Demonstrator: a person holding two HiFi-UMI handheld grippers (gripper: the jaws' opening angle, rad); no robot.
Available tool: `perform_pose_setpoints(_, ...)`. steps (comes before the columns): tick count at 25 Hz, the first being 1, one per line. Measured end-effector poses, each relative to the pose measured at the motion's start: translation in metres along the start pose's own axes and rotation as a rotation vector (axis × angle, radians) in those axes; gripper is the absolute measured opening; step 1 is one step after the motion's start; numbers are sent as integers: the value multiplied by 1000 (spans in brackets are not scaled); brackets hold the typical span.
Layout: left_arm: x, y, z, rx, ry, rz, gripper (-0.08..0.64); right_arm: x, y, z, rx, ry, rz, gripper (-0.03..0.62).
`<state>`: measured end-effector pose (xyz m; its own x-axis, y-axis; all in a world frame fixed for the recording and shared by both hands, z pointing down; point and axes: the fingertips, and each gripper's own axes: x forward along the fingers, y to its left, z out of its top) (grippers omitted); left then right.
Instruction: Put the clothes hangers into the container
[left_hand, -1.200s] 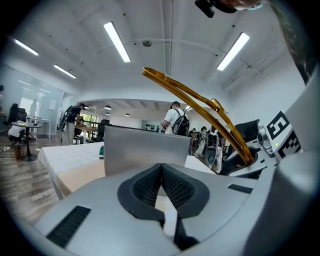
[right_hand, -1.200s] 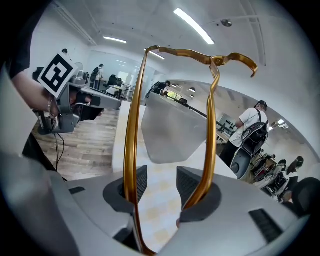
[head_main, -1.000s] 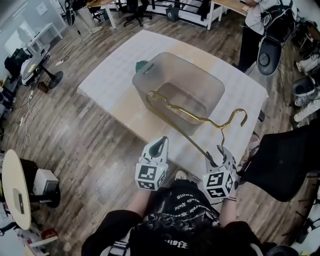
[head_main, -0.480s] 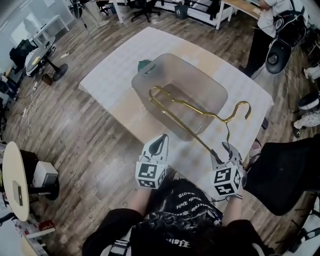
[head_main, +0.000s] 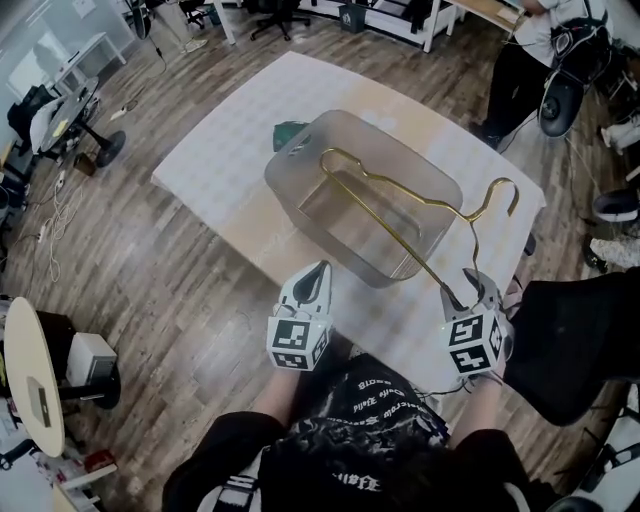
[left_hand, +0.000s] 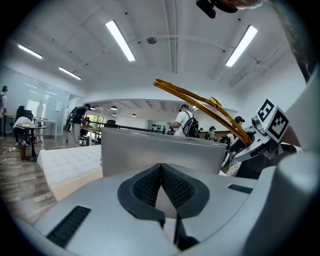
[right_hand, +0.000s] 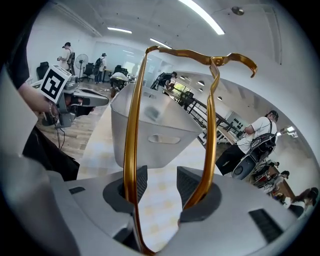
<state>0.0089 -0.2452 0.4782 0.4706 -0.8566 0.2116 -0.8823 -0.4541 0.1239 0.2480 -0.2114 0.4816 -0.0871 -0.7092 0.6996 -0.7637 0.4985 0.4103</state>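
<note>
A gold wire clothes hanger (head_main: 420, 258) hangs in the air, tilted over the grey translucent container (head_main: 390, 135) on the table. My right gripper (head_main: 470, 295) holds its near corner at the table's front right. In the right gripper view the hanger (right_hand: 132, 125) has a bar beside each pad, its corner deep between the half-spread jaws (right_hand: 160, 182). Its hook (head_main: 500, 195) points right, past the container's rim. My left gripper (head_main: 318, 275) hovers in front of the container, shut and empty (left_hand: 161, 167). The container (left_hand: 160, 150) fills the left gripper view.
A white patterned mat (head_main: 230, 120) covers the table. Something dark green (head_main: 287, 132) lies behind the container's left corner. A person (head_main: 520, 70) stands at the far right. A black chair (head_main: 580, 330) is close on my right. A round side table (head_main: 30, 375) stands at the left.
My right gripper has moved right and a little forward with the hanger. The hanger's far end has swung further over the container. The left gripper has stayed where it was.
</note>
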Motion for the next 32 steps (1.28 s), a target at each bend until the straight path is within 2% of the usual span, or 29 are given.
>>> perform_pose_setpoints(8,7,24,-1,-9,4,-1,20,10,-26,15,-128,87,6,195)
perform_pose_setpoints(14,12,33,-4,-10,7,-11,20,25,-35,26,-226,121,62,195)
perform_pose_setpoints(21,12,33,-3,-6,11,-16,20,33,-57,41,-389,226,75,195)
perform_pose_setpoints(32,10,43,-2,-5,3,-38,20,64,-71,70,-530,332,119,195)
